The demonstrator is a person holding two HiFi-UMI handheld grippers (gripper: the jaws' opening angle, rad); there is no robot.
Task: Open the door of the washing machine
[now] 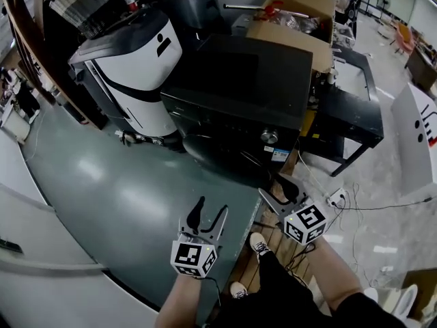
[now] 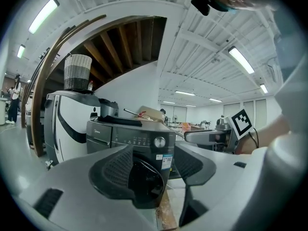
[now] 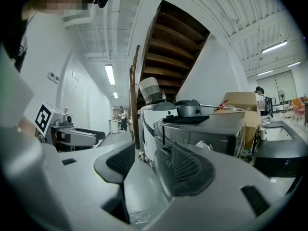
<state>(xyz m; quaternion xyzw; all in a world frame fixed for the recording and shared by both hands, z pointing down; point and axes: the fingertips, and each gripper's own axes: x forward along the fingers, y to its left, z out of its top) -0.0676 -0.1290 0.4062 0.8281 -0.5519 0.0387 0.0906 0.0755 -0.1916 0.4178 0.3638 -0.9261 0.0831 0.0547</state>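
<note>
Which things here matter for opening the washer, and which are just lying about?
Job: washing machine, its door, left gripper, right gripper, both open.
Lying about: cardboard box, woven basket, white appliance, power strip.

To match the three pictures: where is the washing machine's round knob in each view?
Head view: knob right of centre, on the washing machine front.
Left gripper view: knob at centre, above the gap between the jaws.
Right gripper view: knob right of centre, above the right-hand jaw.
Shared landmark: the woven basket, left of the machine.
</note>
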